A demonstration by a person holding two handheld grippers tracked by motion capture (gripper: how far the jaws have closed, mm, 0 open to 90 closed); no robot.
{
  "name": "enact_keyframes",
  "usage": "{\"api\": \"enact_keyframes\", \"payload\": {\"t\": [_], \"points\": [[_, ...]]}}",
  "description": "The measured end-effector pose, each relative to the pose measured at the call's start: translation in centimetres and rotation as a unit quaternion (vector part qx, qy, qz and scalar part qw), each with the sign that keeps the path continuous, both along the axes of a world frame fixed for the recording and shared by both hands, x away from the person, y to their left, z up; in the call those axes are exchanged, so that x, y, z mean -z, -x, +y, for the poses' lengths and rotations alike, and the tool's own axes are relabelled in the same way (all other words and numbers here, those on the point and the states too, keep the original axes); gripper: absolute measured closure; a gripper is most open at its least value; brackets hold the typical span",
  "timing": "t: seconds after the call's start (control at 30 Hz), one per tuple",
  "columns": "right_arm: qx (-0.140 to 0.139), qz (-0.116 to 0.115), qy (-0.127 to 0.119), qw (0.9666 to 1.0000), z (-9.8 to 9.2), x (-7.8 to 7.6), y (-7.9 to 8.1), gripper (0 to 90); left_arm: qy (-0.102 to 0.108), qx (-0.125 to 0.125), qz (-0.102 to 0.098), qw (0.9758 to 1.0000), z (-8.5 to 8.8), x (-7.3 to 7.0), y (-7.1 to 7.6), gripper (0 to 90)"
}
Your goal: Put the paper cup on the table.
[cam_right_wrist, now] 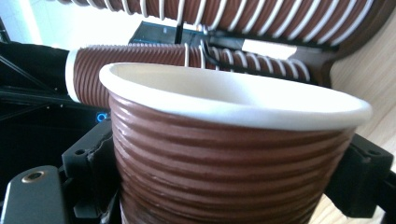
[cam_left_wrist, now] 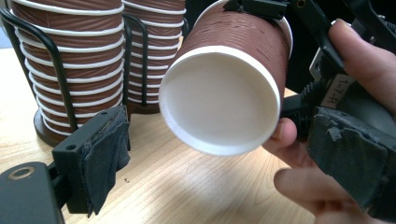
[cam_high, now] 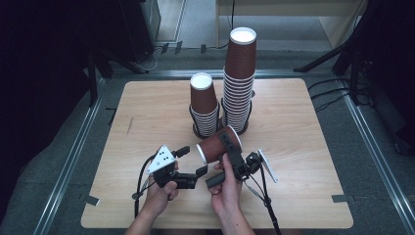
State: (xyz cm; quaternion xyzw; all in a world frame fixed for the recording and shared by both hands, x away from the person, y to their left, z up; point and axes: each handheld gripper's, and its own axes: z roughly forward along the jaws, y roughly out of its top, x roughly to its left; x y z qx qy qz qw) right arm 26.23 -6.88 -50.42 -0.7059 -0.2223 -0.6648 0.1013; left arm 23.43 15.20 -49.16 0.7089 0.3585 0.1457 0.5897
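A brown ribbed paper cup (cam_high: 215, 147) lies on its side above the table, with my right gripper (cam_high: 222, 157) shut on it. In the right gripper view the cup (cam_right_wrist: 224, 158) sits pressed between both black jaws. Its white end (cam_left_wrist: 219, 100) faces my left gripper (cam_high: 192, 160), which stands open. In the left gripper view the padded fingers (cam_left_wrist: 100, 158) flank that end without touching it. A hand (cam_left_wrist: 327, 158) holding the right gripper shows behind the cup.
Two stacks of upturned brown cups stand in black wire holders at the table's middle back: a short one (cam_high: 204, 105) and a tall one (cam_high: 239, 78). The wooden table (cam_high: 147, 112) has bare room left, right and front. Dark floor and cables surround it.
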Motion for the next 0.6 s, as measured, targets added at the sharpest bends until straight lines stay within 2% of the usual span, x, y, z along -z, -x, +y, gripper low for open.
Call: {"api": "enact_keyframes", "payload": {"t": [0.13, 0.2, 0.23, 0.27, 0.3, 0.4, 0.43, 0.47, 0.53, 0.6], "points": [[0.012, -0.009, 0.015, 0.9998, -0.5, -0.2, -0.2, 12.7, 0.003, -0.003, 0.000, 1.0000, 0.4, 0.0, 0.0, 6.5], [0.021, -0.016, 0.032, 0.9991, -0.8, -0.3, -0.3, 12.6, 0.004, -0.010, 0.000, 0.9999, 0.7, 0.0, 0.0, 6.6], [0.030, -0.022, 0.055, 0.9978, -1.1, -0.3, -0.3, 12.6, 0.004, -0.012, 0.001, 0.9999, 0.9, 0.0, 0.0, 6.6], [0.030, -0.022, 0.055, 0.9978, -1.1, -0.3, -0.3, 12.6, 0.006, -0.017, 0.003, 0.9998, 1.0, 0.0, 0.0, 6.6], [0.034, -0.028, 0.065, 0.9969, -1.3, -0.3, -0.3, 12.5, 0.005, -0.021, 0.004, 0.9998, 1.2, 0.0, -0.1, 6.6], [0.051, -0.041, 0.102, 0.9926, -1.9, -0.4, -0.4, 12.5, 0.004, -0.030, 0.006, 0.9995, 1.6, 0.0, -0.1, 6.6], [0.061, -0.051, 0.124, 0.9891, -2.2, -0.5, -0.4, 12.5, 0.003, -0.031, 0.005, 0.9995, 1.7, 0.0, -0.2, 6.6], [0.061, -0.051, 0.124, 0.9891, -2.2, -0.5, -0.4, 12.5, 0.003, -0.035, 0.007, 0.9994, 1.8, 0.1, -0.2, 6.6], [0.069, -0.063, 0.146, 0.9849, -2.5, -0.7, -0.4, 12.4, 0.002, -0.040, 0.007, 0.9992, 2.1, 0.1, -0.2, 6.6], [0.078, -0.074, 0.174, 0.9788, -2.8, -0.8, -0.4, 12.4, 0.000, -0.045, 0.009, 0.9990, 2.4, 0.2, -0.3, 6.6]]}}
